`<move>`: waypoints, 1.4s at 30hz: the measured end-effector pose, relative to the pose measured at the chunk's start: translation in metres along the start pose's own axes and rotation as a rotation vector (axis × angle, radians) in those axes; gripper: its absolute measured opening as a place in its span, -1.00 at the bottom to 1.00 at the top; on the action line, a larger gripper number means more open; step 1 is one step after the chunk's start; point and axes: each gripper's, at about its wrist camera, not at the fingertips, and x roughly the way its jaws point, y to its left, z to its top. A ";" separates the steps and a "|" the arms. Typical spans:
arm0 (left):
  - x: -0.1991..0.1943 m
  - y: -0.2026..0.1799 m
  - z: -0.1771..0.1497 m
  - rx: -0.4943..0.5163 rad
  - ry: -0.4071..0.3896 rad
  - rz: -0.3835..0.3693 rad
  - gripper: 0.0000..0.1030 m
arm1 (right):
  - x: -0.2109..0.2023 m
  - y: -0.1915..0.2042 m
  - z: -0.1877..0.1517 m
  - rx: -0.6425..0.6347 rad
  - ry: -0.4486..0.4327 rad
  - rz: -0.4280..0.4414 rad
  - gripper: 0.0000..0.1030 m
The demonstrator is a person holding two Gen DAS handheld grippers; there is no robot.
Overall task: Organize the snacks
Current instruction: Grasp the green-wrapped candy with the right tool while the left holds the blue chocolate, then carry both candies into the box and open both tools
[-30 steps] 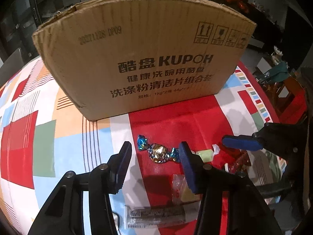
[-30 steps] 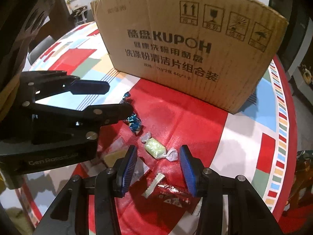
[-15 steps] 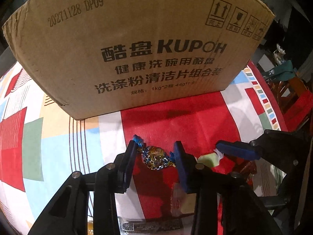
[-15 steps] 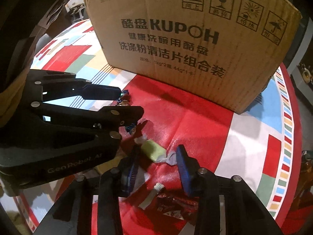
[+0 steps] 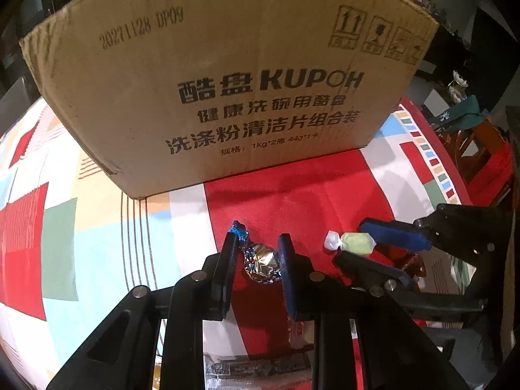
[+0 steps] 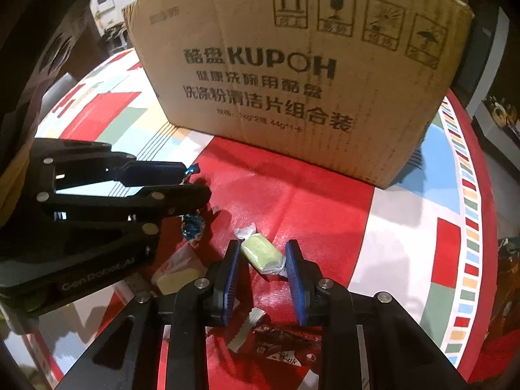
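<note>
Closing both grippers, the left gripper pinches a foil candy, the right gripper a green candy; other snacks lie low in frame, nothing visibly boxed.

We take the cardboard box as landmark; it stands on the table. In front of it lie two wrapped candies, side by side: the foil candy to the left, the soft candy to the right. Flat packets lie farther out from the box.
</note>
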 end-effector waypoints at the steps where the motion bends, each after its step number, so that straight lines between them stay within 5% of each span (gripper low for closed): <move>1: -0.003 0.000 -0.001 0.004 -0.005 0.002 -0.51 | -0.004 -0.004 -0.002 0.005 -0.004 0.000 -0.43; 10: -0.038 -0.002 -0.003 0.013 -0.054 -0.008 -0.51 | -0.045 -0.011 0.003 0.074 -0.081 -0.001 -0.43; 21: -0.108 -0.003 0.010 0.042 -0.205 0.001 -0.51 | -0.103 -0.004 0.025 0.130 -0.238 -0.033 -0.43; 34: -0.157 0.003 0.051 0.036 -0.377 0.045 -0.51 | -0.164 -0.004 0.063 0.226 -0.505 -0.130 -0.43; 42: -0.156 0.021 0.087 0.014 -0.415 0.100 -0.50 | -0.157 0.004 0.091 0.180 -0.540 -0.138 -0.43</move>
